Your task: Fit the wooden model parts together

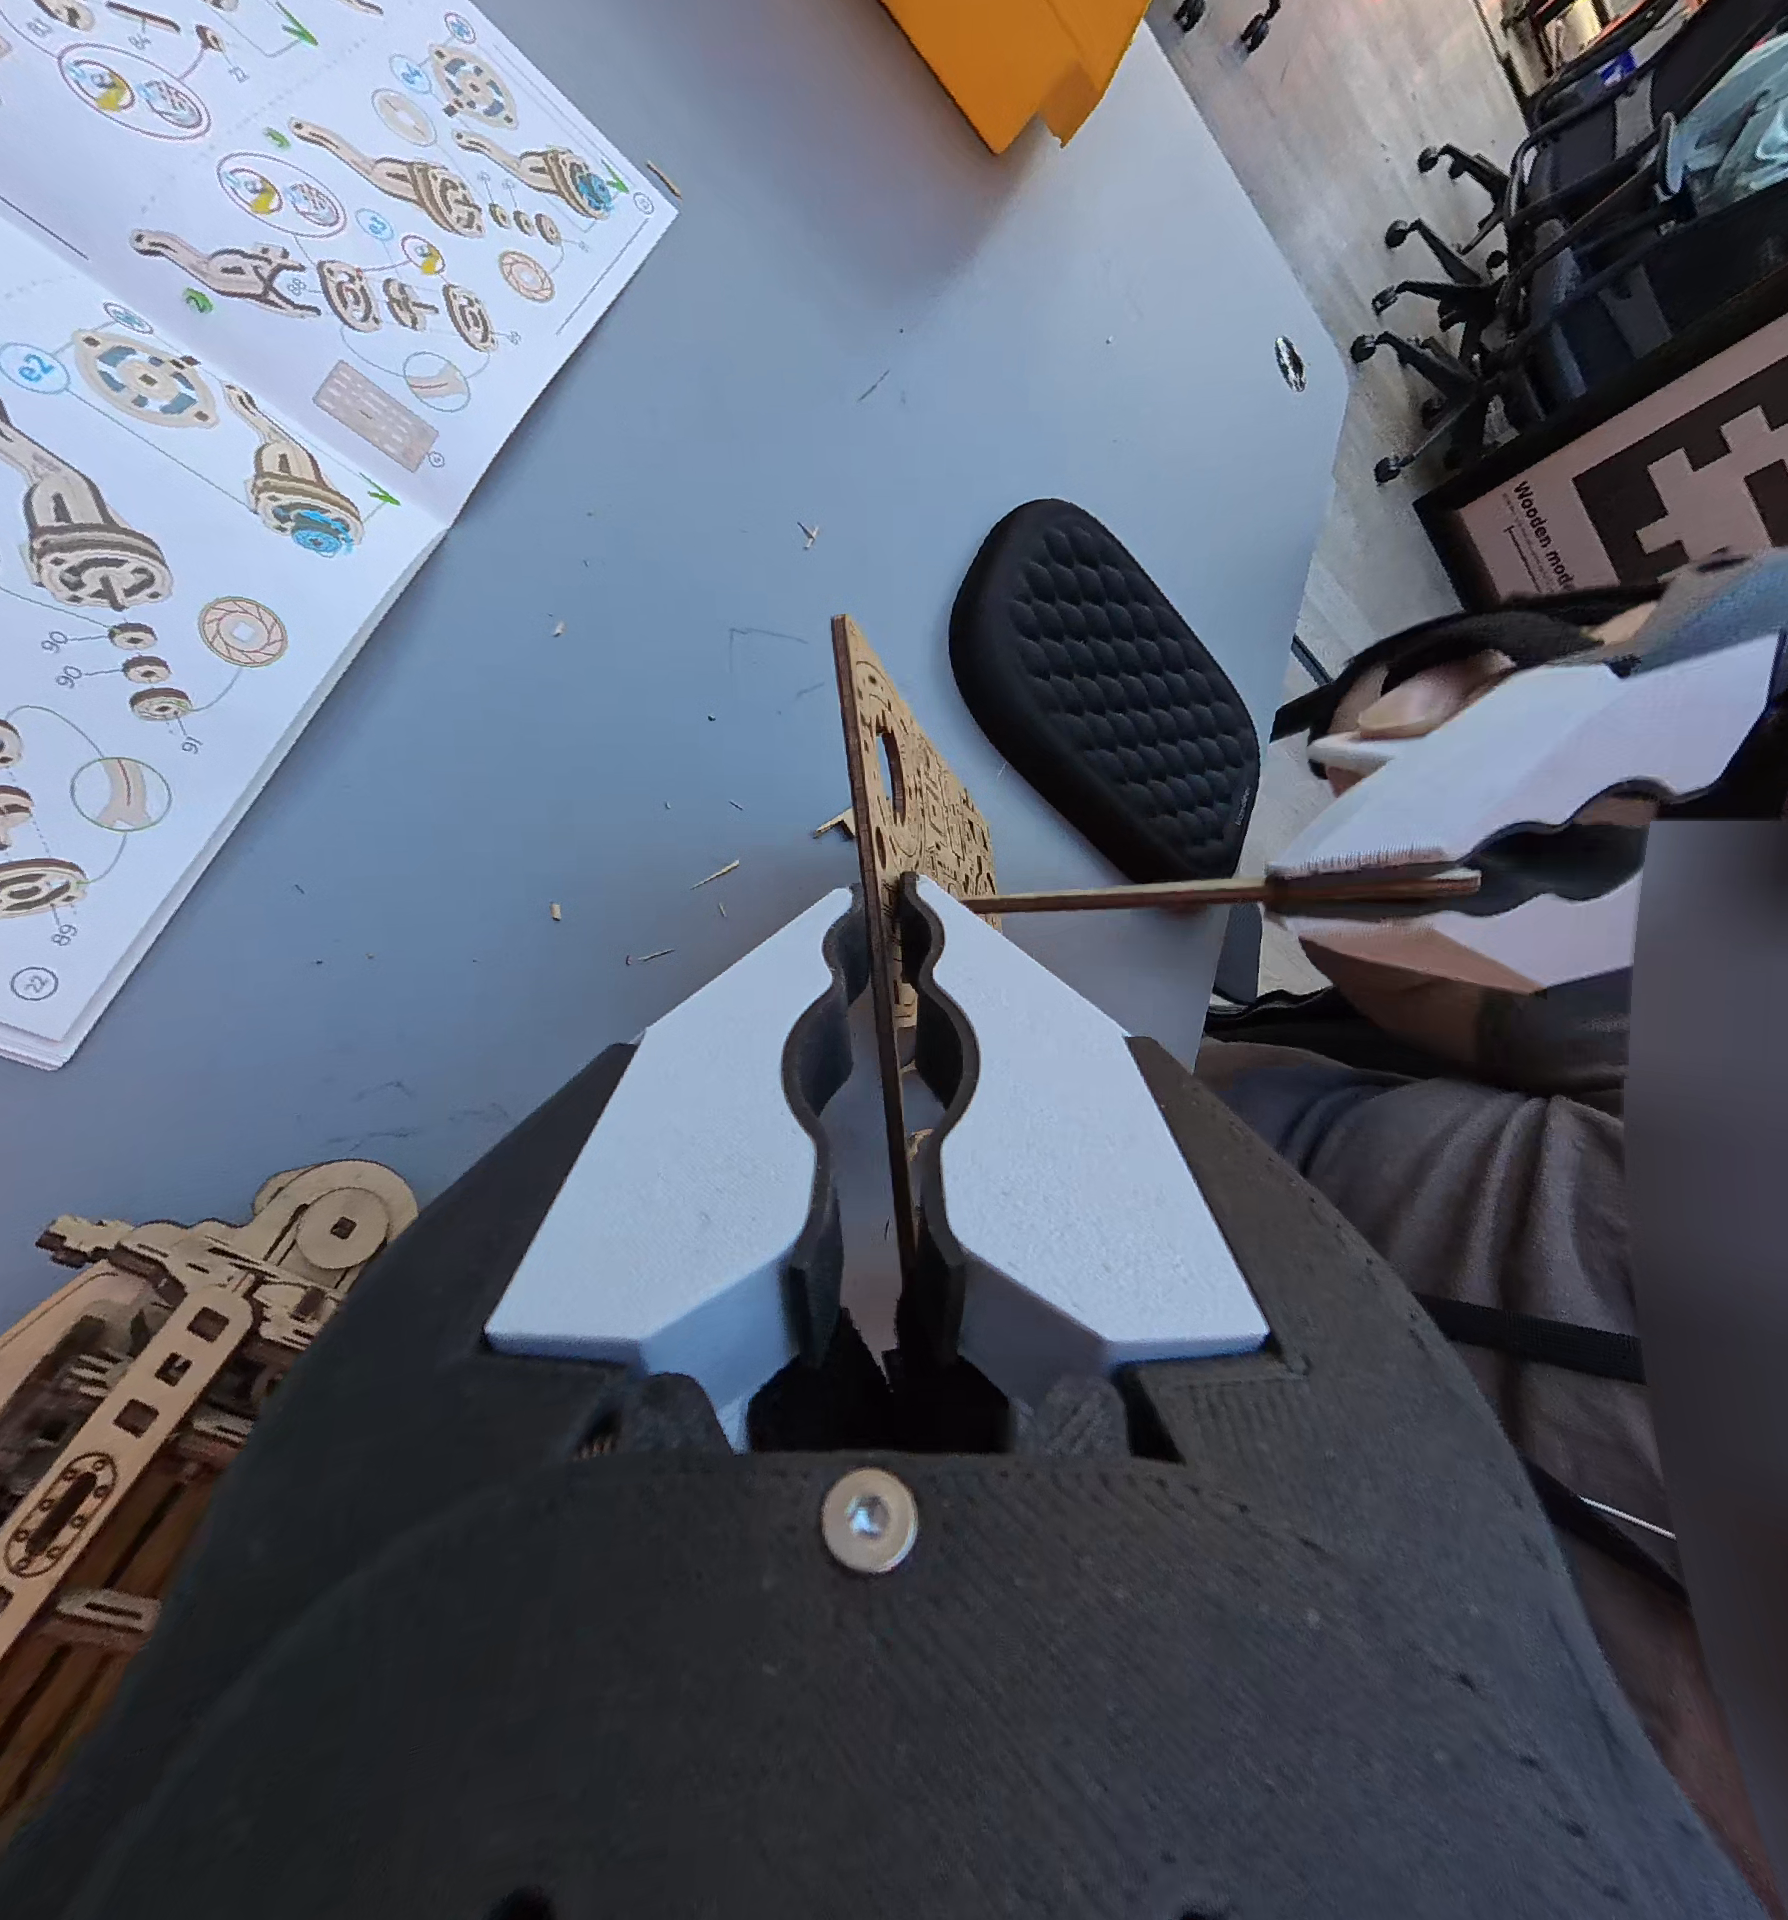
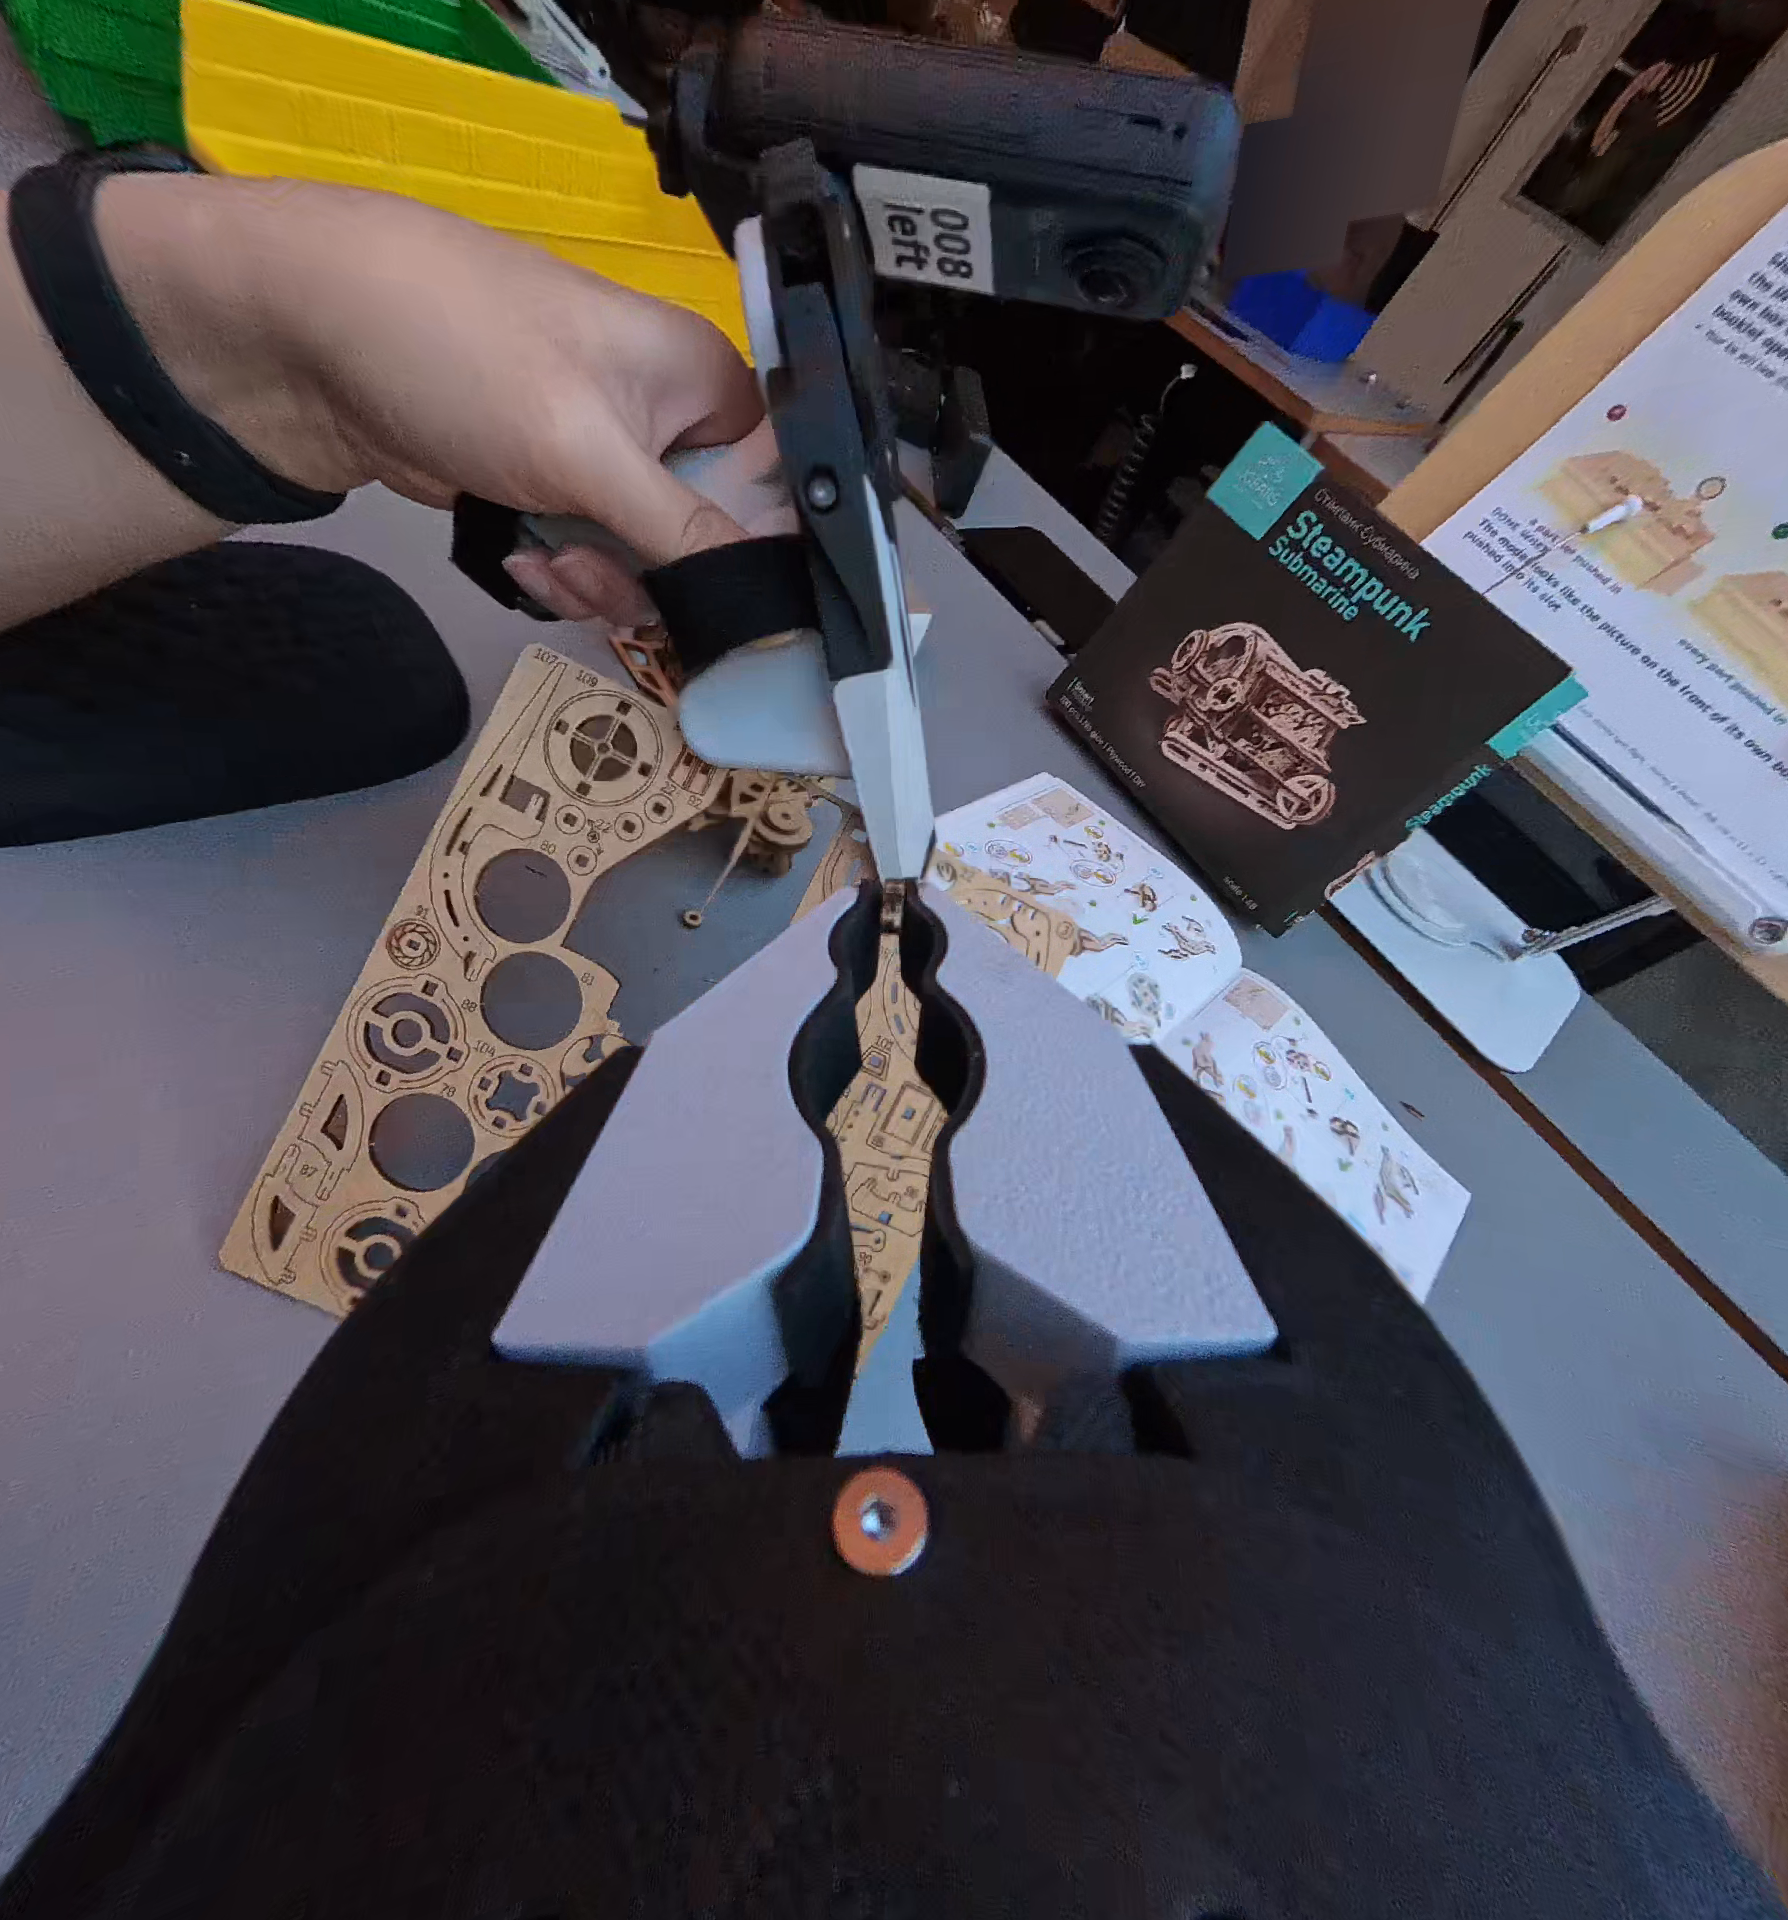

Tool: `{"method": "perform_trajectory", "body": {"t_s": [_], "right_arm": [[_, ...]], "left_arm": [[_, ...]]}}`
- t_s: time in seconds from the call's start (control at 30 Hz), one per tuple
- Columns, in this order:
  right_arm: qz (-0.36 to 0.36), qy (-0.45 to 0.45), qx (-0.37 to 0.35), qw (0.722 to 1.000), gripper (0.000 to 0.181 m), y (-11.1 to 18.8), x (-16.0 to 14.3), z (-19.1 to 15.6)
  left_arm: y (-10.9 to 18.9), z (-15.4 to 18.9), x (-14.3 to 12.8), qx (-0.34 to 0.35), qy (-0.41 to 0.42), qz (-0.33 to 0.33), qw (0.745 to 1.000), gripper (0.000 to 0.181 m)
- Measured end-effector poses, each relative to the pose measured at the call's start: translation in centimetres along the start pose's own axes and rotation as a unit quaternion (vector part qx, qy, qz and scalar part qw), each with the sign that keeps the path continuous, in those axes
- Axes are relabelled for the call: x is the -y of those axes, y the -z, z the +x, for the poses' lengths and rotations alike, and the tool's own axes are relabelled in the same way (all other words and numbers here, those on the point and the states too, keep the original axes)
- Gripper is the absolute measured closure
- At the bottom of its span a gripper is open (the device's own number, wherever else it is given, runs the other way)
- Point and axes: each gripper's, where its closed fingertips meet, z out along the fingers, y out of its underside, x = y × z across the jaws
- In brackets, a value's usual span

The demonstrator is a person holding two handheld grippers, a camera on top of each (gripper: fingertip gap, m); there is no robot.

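Left tool (image 1: pixel 885 904) clamped on a thin laser-cut wooden sheet (image 1: pixel 874 790), held edge-on and upright between the grey fingers, top edge poking out past the tips toward 12 o'clock. Coming in from 3 o'clock, right tool (image 1: pixel 1285 883) pinched on a slim wooden stick (image 1: pixel 1108 896) lying roughly level, far end meeting the sheet right at the left tool's tips. Can't tell whether the stick actually sits in a slot or just touches the face. From the right wrist view, right tool (image 2: pixel 895 904) closed on the small end of that stick (image 2: pixel 895 902), with the left tool (image 2: pixel 895 831) pointing down from 12 o'clock, tips nearly touching. Bare hand with a black wrist strap (image 2: pixel 433 353) gripping the left tool at 10 o'clock. Flat on the grey tabletop (image 2: pixel 90 1039) below, at 9 o'clock from the tips, a tan plywood part sheet with round punched-out holes (image 2: pixel 433 1018). Open white instruction booklet (image 2: pixel 1181 987) at 3 o'clock, dark model box (image 2: pixel 1305 675) standing behind it at 2 o'clock. Back in the left wrist view: same kind of booklet (image 1: pixel 246 416) at 10 o'clock, black honeycomb-textured pad (image 1: pixel 1098 696) at 1 o'clock, partly built wooden model (image 1: pixel 142 1403) at 8 o'clock, tiny wood splinters scattered over the tabletop (image 1: pixel 661 623).
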Motion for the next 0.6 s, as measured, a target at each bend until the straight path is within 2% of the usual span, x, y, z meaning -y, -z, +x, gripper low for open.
{"method": "perform_trajectory", "body": {"t_s": [0.07,0.13,0.23,0.3,0.33,0.43,0.53,0.6], "right_arm": [[0.030,-0.052,0.045,0.997,0.179,0.2,0.0,1.2],[0.080,-0.127,0.106,0.983,0.179,0.6,-0.6,2.2],[0.147,-0.269,0.179,0.935,0.180,1.0,-2.6,3.6],[0.186,-0.322,0.199,0.907,0.180,1.3,-3.2,3.7],[0.193,-0.315,0.188,0.910,0.180,1.3,-3.1,3.6],[0.171,-0.213,0.106,0.956,0.179,1.5,-1.9,2.7],[0.097,-0.066,0.031,0.993,0.179,0.8,-0.3,0.7],[0.039,0.024,-0.010,0.999,0.179,0.0,0.1,-0.4]], "left_arm": [[0.2,0.2,0.3,-0.008,0.003,0.009,1.000,0.179],[0.4,0.5,0.4,-0.017,0.004,0.013,1.000,0.179],[0.5,1.0,0.6,-0.033,0.004,0.018,0.999,0.180],[0.3,1.2,0.5,-0.036,0.004,0.015,0.999,0.179],[0.2,1.1,0.4,-0.034,0.003,0.013,0.999,0.179],[0.2,1.1,0.5,-0.033,0.004,0.014,0.999,0.180],[0.2,0.8,0.4,-0.014,-0.002,0.012,1.000,0.179],[0.1,0.5,0.4,0.004,-0.006,0.011,1.000,0.178]]}}
